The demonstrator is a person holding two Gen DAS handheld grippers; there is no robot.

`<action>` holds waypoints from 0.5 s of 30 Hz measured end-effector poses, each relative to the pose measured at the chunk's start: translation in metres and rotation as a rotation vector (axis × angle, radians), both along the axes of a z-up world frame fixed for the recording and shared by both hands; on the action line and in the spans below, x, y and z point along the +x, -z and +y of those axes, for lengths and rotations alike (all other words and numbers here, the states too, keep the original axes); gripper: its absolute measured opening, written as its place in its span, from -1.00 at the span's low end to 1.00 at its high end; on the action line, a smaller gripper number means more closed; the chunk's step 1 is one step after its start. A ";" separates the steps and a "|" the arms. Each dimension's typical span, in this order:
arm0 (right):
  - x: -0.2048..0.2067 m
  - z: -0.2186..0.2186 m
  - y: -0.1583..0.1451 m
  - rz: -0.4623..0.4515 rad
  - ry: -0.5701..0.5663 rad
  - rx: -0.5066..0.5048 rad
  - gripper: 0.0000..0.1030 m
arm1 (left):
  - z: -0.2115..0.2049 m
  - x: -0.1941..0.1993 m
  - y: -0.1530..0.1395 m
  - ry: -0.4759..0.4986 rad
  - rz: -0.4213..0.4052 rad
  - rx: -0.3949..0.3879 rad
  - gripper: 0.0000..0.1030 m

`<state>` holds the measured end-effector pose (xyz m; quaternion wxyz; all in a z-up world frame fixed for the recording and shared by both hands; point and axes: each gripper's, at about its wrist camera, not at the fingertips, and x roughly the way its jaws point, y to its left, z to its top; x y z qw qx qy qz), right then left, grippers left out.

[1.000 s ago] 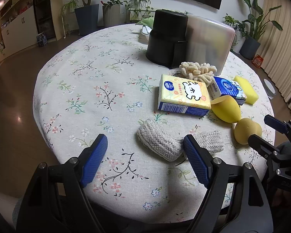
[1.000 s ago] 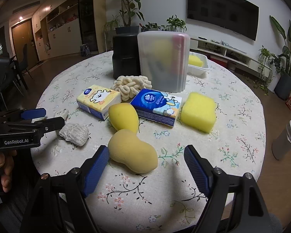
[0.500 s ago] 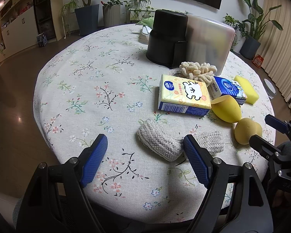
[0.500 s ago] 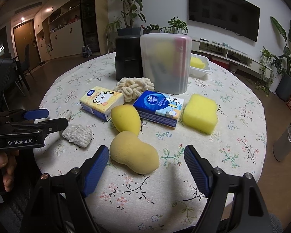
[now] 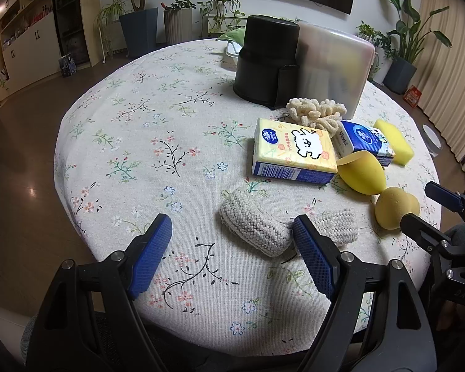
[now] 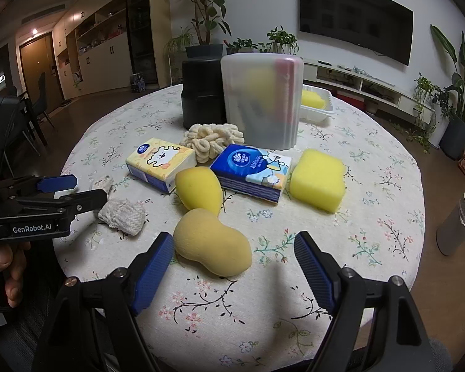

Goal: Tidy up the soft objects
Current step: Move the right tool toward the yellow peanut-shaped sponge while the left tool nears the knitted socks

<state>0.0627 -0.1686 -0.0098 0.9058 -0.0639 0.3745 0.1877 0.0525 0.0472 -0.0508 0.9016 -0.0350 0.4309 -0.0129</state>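
The left gripper (image 5: 232,245) hovers spread wide over the near table (image 5: 145,142) edge, a knitted cloth (image 5: 254,229) by its right finger. The right gripper (image 6: 234,262), also wide open, frames a peanut-shaped sponge (image 6: 212,246). Beyond lie a second sponge (image 6: 200,189), two tissue packs (image 6: 159,162) (image 6: 252,170), a block sponge (image 6: 317,179) and a looped cloth (image 6: 212,138). A black canister (image 6: 201,90) and frosted bin (image 6: 262,99), contents unclear, block the far side.
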 end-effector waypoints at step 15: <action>0.001 -0.004 0.000 0.010 0.010 0.008 0.60 | 0.000 0.000 0.000 0.001 0.000 -0.002 0.54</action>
